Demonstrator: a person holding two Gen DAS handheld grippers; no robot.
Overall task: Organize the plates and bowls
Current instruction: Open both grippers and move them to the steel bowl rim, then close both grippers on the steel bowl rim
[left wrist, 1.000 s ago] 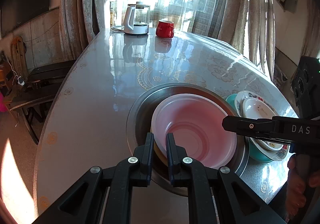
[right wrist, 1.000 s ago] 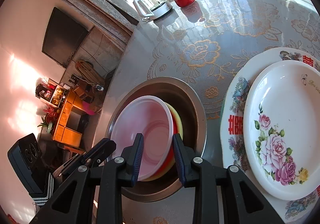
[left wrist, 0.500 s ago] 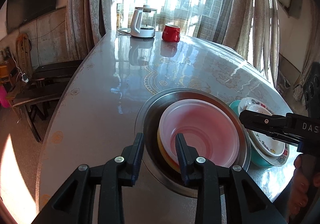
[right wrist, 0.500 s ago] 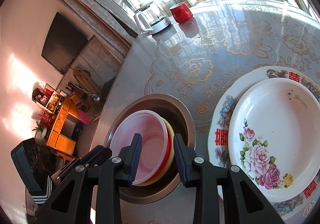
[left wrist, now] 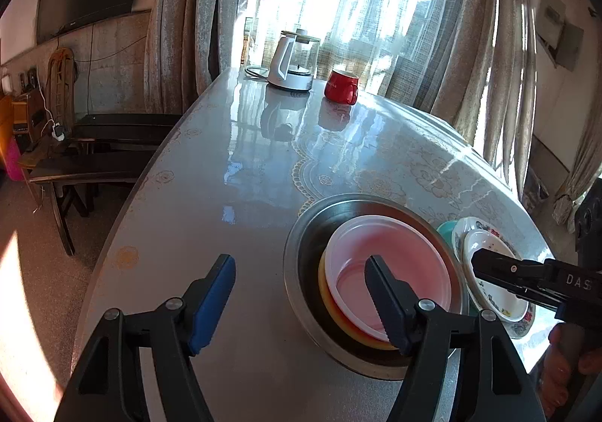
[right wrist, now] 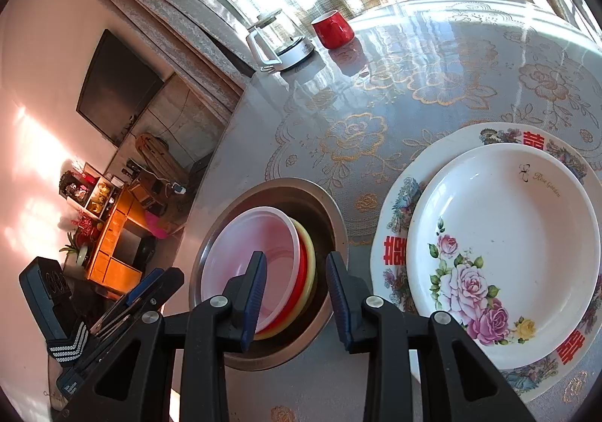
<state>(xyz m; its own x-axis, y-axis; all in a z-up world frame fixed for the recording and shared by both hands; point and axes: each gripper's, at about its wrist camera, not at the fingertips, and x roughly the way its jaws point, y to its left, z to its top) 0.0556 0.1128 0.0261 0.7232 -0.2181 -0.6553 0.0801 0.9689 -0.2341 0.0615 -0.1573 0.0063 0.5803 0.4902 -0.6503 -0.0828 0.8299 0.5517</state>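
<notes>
A pink bowl (left wrist: 391,264) sits nested in a red and a yellow bowl inside a steel basin (left wrist: 338,207) on the table. My left gripper (left wrist: 297,271) hovers over the basin's near left rim; its jaws are opening wide and nothing is held between them. To the right, a white rose plate (right wrist: 508,233) lies on a larger patterned plate (right wrist: 395,245), which rests on a teal bowl (left wrist: 446,230). My right gripper (right wrist: 296,264) hangs above the basin's (right wrist: 331,215) right side beside the pink bowl (right wrist: 244,245), with a narrow gap between its fingers and nothing gripped.
A glass kettle (left wrist: 289,64) and a red mug (left wrist: 340,87) stand at the table's far end by the curtained window. Dark wooden benches (left wrist: 94,158) stand left of the table. A person's hand (left wrist: 564,358) holds the right gripper's handle at the near right edge.
My left gripper has let go of the pink bowl's rim, opened wide and drawn back. The right gripper has also pulled back slightly, its gap unchanged.
</notes>
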